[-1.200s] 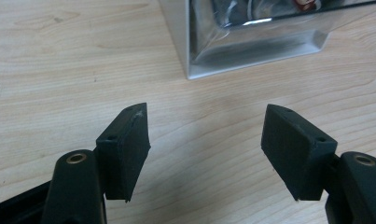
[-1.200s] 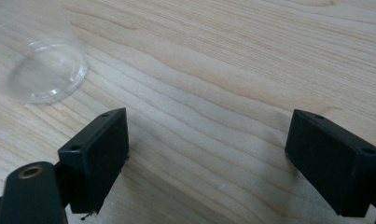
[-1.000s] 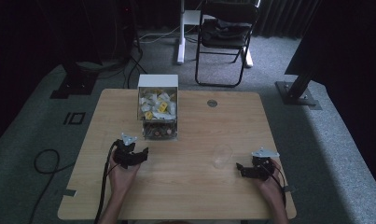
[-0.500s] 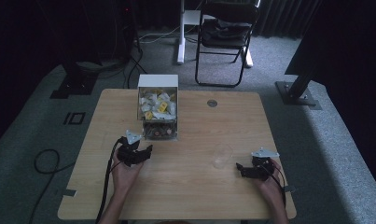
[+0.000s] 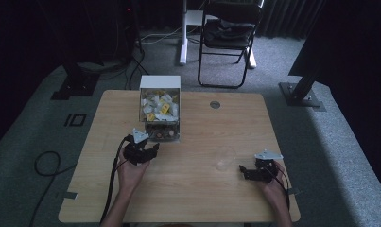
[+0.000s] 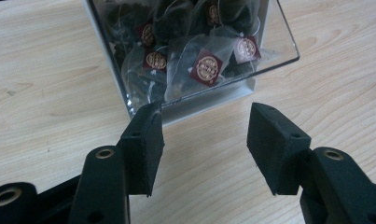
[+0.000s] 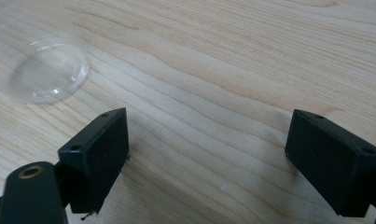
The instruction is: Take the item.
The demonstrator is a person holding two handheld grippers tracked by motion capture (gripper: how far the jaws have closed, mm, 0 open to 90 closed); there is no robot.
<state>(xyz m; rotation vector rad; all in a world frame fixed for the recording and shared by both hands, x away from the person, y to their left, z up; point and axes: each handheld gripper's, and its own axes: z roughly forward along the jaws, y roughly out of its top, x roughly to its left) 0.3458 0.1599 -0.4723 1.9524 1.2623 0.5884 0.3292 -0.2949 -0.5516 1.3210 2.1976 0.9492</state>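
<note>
My left gripper (image 5: 142,152) sits just short of the clear box (image 5: 160,108) of tea bags (image 6: 207,66), jaws released, with a wide gap between them. In the left gripper view the box's open lower front is straight ahead and slightly up from the jaw tips; the left jaw tip almost meets the box's near corner, though I cannot tell if it touches. The bags lie piled behind the clear wall, pyramid sachets with dark red tags, with no clear long axis. The nearest tag sits about centre between my jaws, just beyond the lip.

My right gripper (image 5: 254,171) rests low on the worktop (image 5: 202,198), well apart from the box, jaws also released and holding nothing. A clear plastic cup (image 7: 48,70) stands ahead and left of those jaws, near but not between them.

My guess is that a bag goes into the cup. The left gripper is far nearer the bags and needs a short forward push into the opening.
</note>
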